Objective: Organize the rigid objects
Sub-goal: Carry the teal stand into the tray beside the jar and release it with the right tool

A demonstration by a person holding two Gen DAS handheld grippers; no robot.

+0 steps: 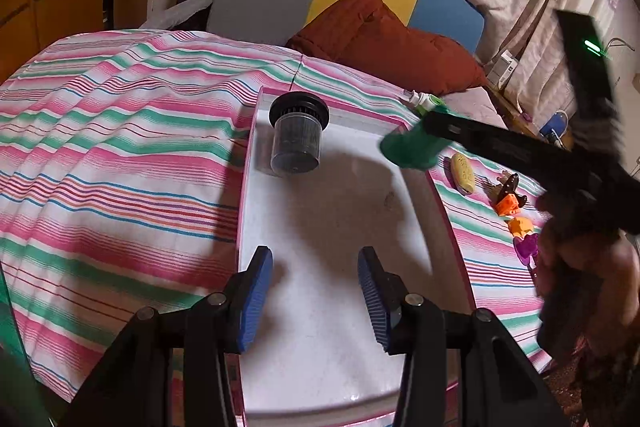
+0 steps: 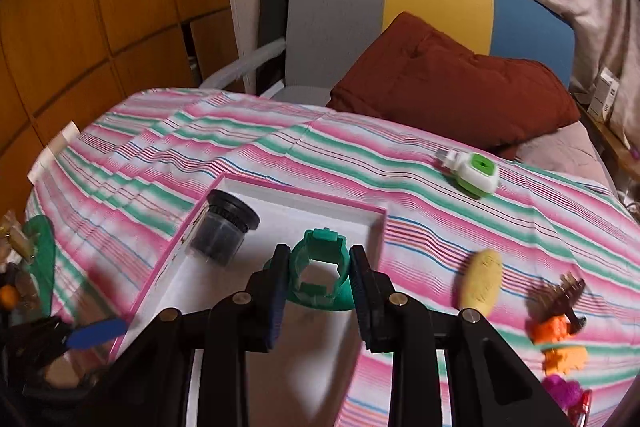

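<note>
A white tray with a pink rim (image 1: 256, 163) (image 2: 376, 217) lies on the striped cloth. A dark jar with a black lid (image 1: 297, 135) (image 2: 224, 231) lies on its side in the tray's far left corner. My right gripper (image 2: 318, 281) is shut on a green plastic ring piece (image 2: 320, 277) (image 1: 412, 147) and holds it above the tray's right edge. My left gripper (image 1: 316, 283) is open and empty over the tray's near end.
On the cloth right of the tray lie a yellow oval piece (image 2: 482, 281) (image 1: 463, 173), orange and brown toy pieces (image 2: 558, 323) (image 1: 510, 199), a purple piece (image 1: 528, 247) and a white-green device (image 2: 476, 175). A red-brown cushion (image 2: 452, 83) sits behind.
</note>
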